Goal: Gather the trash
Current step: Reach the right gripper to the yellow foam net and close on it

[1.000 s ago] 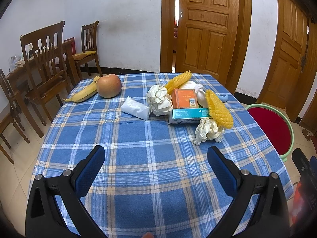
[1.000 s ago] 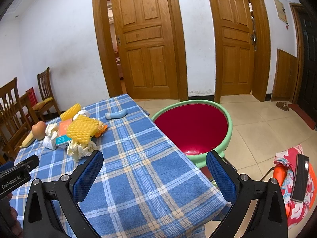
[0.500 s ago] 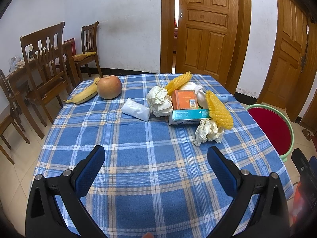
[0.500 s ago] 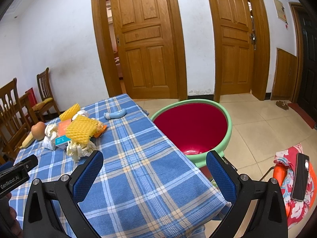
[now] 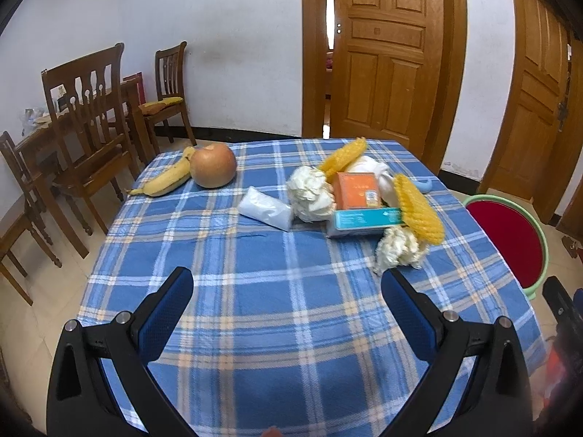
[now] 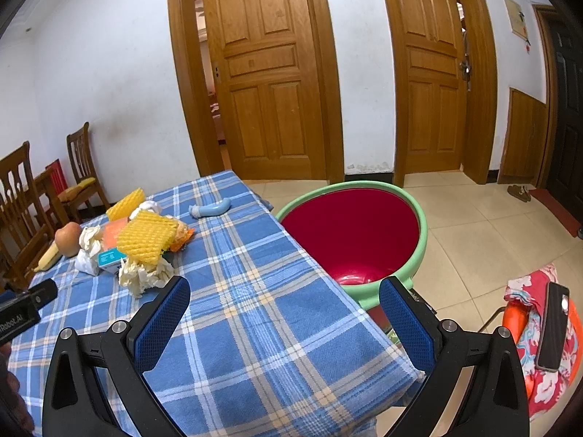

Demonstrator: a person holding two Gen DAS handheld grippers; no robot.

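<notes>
A pile of trash lies on the blue plaid table (image 5: pixel 277 313): crumpled white paper (image 5: pixel 399 249), yellow foam nets (image 5: pixel 417 209), an orange box (image 5: pixel 359 191), a teal box (image 5: pixel 364 218), a white tissue pack (image 5: pixel 266 209). The pile also shows in the right wrist view (image 6: pixel 142 240). A red basin with a green rim (image 6: pixel 349 233) stands beside the table's right edge. My left gripper (image 5: pixel 288 291) is open and empty above the near table, short of the pile. My right gripper (image 6: pixel 284 300) is open and empty over the table's right edge.
An apple (image 5: pixel 213 164) and a banana (image 5: pixel 165 180) lie at the far left of the table. A light blue curved object (image 6: pixel 213 209) lies at the far edge. Wooden chairs (image 5: pixel 91 138) stand left. A phone on colourful cloth (image 6: pixel 550 326) is at the right.
The left gripper has moved slightly forward towards the pile. The right view has barely shifted. Both grippers stay open.
</notes>
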